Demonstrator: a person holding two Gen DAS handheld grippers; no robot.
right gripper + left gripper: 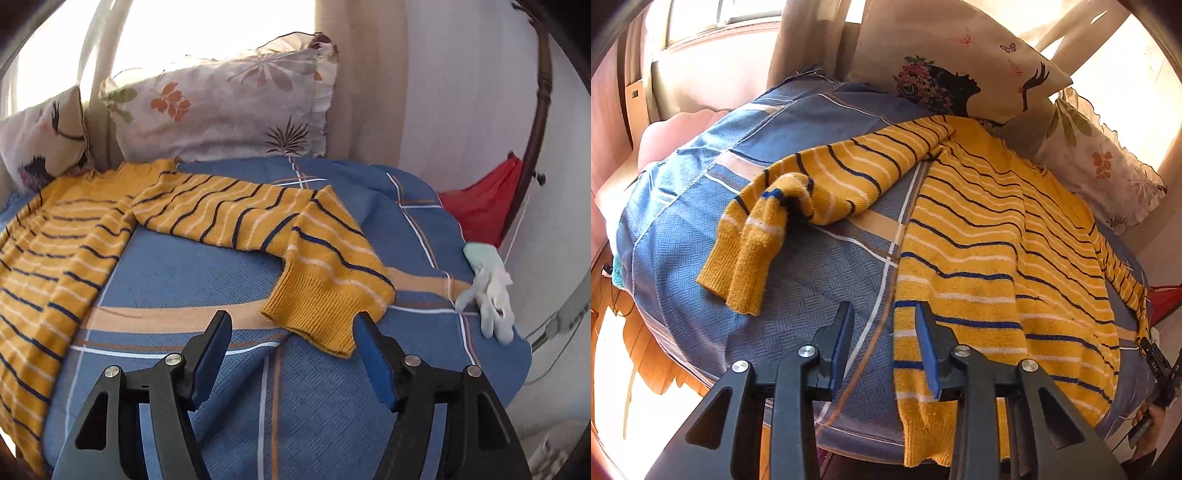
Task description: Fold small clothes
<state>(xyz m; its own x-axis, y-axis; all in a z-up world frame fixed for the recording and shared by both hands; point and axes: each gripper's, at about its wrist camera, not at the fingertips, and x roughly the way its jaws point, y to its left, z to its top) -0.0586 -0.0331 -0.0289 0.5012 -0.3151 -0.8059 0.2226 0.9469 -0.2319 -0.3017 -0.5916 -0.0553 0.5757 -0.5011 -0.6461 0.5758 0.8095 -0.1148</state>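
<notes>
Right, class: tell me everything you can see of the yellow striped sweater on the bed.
The sweater is a mustard-yellow knit with thin navy and white stripes and ribbed cuffs and hem. It lies spread flat on the blue checked bedsheet, its top near the pillows. One sleeve is crumpled, its cuff doubled over; the other sleeve stretches sideways, bending down at the cuff. Neither open claw grips it.

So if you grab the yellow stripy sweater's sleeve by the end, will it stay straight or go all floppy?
Probably floppy: the yellow striped knit sweater already lies in soft wrinkles, and its sleeve bends over itself on the blue checked bedcover. The ribbed cuff looks thick, so likely easy to pinch. The rest would probably drag along behind.
</notes>
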